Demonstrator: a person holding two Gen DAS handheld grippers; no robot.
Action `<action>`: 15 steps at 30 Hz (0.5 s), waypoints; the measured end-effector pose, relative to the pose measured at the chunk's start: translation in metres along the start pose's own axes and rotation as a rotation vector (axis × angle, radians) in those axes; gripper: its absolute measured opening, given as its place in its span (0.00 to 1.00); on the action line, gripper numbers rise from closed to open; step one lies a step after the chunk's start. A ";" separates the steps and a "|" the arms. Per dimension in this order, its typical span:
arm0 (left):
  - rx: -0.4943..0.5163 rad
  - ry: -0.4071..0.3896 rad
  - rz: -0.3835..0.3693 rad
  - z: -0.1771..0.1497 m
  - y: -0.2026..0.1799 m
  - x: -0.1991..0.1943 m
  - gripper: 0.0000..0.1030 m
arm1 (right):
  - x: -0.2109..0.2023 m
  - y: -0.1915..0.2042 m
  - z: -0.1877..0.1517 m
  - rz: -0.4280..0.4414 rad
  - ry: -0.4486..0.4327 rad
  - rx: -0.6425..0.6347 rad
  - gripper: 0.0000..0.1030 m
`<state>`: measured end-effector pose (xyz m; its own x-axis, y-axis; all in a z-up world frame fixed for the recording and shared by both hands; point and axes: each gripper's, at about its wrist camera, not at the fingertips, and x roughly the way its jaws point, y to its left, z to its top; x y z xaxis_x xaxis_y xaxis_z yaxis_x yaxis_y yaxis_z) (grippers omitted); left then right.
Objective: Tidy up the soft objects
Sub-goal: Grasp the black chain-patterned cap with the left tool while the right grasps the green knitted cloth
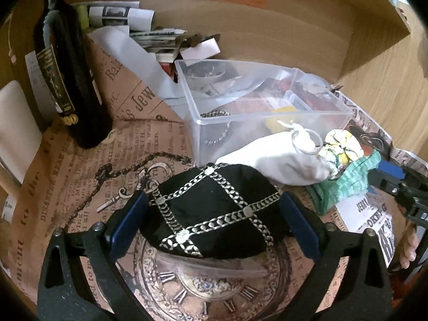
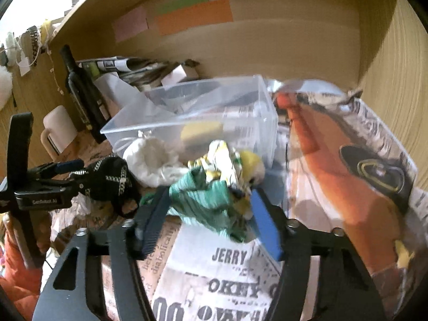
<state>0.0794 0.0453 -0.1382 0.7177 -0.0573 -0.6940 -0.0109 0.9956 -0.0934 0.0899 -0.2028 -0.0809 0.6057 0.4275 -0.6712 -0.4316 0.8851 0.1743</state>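
Black velvet pouch with silver chain lattice (image 1: pixel 214 211) pinched in left gripper (image 1: pixel 214 219), right gripper (image 2: pixel 211 214) clamping green-and-yellow crumpled cloth (image 2: pixel 214 187), clear plastic box (image 1: pixel 267 107) just beyond, white drawstring bag (image 1: pixel 283 160) between.

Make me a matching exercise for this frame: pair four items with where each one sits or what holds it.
Items:
1. black cloth pouch with silver chain pattern
2. green and yellow bundled fabric
3. white drawstring bag
4. dark glass wine bottle

Places:
A. standing upright at the back left
B. between the fingers of the left gripper
C. lying against the clear plastic box
D. between the fingers of the right gripper

Pairs: 1-B, 2-D, 3-C, 4-A
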 end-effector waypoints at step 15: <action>0.033 -0.008 -0.038 -0.002 0.001 -0.001 0.22 | -0.006 0.018 -0.002 0.012 -0.049 -0.063 0.23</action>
<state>0.0772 0.0464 -0.1388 0.7227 -0.0950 -0.6846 0.0397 0.9946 -0.0962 0.0774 -0.1900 -0.0750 0.6313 0.4475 -0.6334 -0.4792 0.8672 0.1351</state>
